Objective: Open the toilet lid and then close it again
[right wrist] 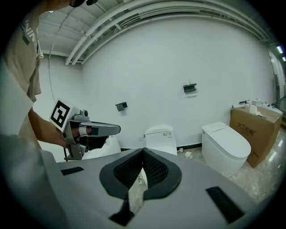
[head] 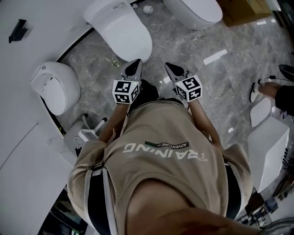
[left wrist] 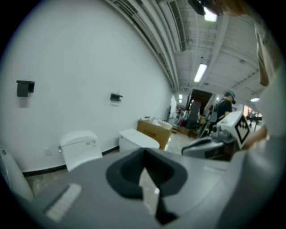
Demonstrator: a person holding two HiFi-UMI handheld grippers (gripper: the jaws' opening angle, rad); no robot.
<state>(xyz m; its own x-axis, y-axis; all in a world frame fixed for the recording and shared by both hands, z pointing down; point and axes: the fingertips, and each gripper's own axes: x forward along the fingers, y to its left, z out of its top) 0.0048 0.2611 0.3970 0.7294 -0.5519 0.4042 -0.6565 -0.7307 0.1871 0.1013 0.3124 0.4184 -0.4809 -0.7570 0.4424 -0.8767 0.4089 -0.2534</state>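
The toilet lid point(head: 125, 33) lies flat and closed on the white toilet point(head: 106, 9) straight ahead of the person, well beyond both claws. Its long axis runs from the hinge at the wall end to the rounded front edge, which points toward the person. It looks like a stiff, fairly light, glossy plastic shell, probably slippery and best hooked under that front lip. The left gripper point(head: 136, 63) and right gripper point(head: 169, 65) are both clenched on nothing.
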